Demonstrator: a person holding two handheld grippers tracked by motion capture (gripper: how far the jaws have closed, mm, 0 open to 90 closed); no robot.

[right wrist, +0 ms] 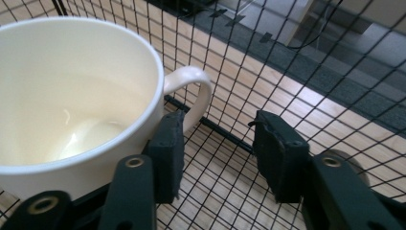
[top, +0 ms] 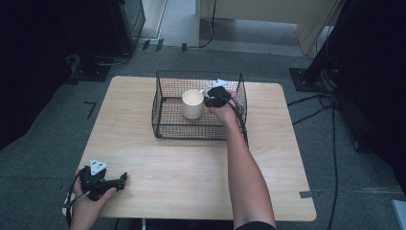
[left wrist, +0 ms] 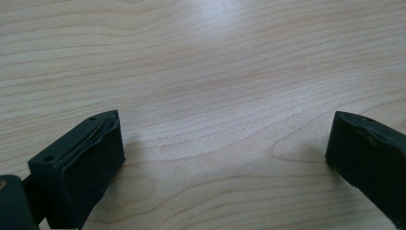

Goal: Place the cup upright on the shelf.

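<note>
A light wooden tabletop with rounded corners stands on a grey carpeted floor. Black cables trail over the floor at the right, near a dark stand base. Dark equipment fills the far left corner, and pale wooden furniture lines the far side. Short black tape marks lie on the carpet. The sides of the room are in shadow, the tabletop evenly lit.

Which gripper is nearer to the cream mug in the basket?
Right. The right gripper is inside the wire basket, beside the mug at its handle. The left gripper rests far away at the table's near left corner.
</note>
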